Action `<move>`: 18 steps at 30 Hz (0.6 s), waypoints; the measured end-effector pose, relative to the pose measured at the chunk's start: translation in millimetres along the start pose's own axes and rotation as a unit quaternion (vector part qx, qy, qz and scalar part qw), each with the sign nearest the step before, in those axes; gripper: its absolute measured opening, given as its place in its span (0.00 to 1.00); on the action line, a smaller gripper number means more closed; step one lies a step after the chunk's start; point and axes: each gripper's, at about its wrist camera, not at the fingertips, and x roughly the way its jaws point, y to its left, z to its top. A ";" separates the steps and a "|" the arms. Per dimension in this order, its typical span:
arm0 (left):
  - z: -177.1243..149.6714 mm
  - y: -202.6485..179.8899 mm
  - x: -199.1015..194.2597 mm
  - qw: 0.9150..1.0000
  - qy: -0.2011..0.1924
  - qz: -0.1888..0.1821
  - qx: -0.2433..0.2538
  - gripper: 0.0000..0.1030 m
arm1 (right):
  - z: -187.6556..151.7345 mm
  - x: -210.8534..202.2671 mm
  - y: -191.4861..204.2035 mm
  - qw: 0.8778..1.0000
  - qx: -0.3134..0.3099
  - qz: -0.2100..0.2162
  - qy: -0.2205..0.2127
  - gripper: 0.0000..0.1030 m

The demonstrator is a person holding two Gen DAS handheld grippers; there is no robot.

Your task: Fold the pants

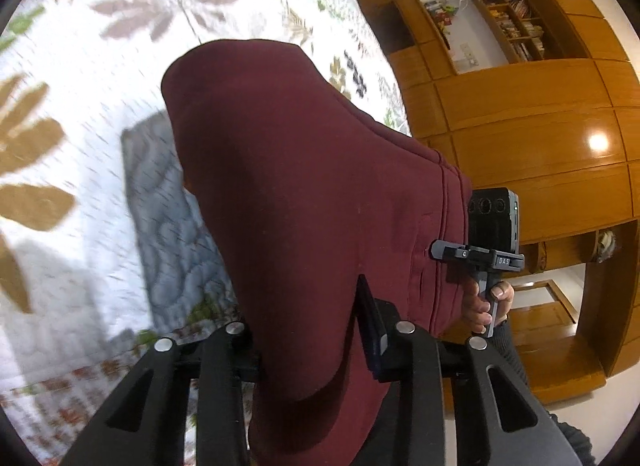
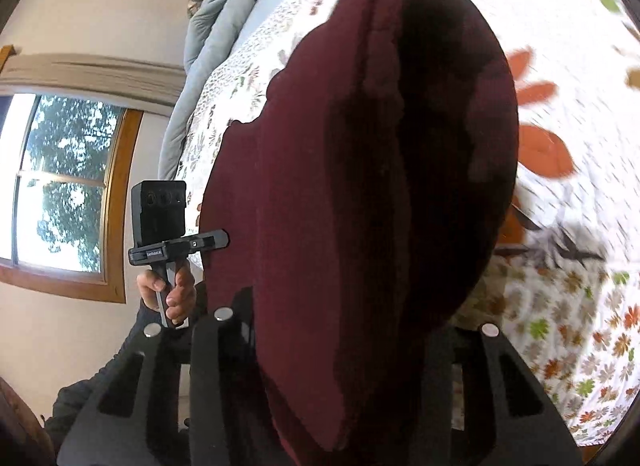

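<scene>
Left gripper (image 1: 316,346): clamped on maroon pants (image 1: 304,193). Right gripper (image 2: 340,350): clamped on the same cloth. Pants: hanging lifted above floral bedspread (image 1: 80,65). Advice: keep both grips level, lower evenly, avoiding bunching.

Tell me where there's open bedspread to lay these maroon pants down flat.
Open leaf-print bedspread lies to the left of the hanging maroon pants, past the grey folded item. In the right wrist view, more bare bedspread shows to the right of the pants. The grey comforter bunched along the bed's far edge crowds that side.
</scene>
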 end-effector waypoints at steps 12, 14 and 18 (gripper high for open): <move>63.7 49.6 -136.4 0.994 -0.093 0.053 -0.023 0.33 | 137.7 107.2 103.0 0.997 -0.069 0.022 0.021 0.42; 82.3 73.3 -153.8 0.992 -0.101 0.065 -0.040 0.33 | 172.5 143.9 114.4 0.997 -0.066 0.020 0.033 0.42; 109.2 131.3 -174.2 0.988 -0.107 0.070 -0.090 0.33 | 224.9 207.0 130.4 0.996 -0.063 0.007 0.062 0.42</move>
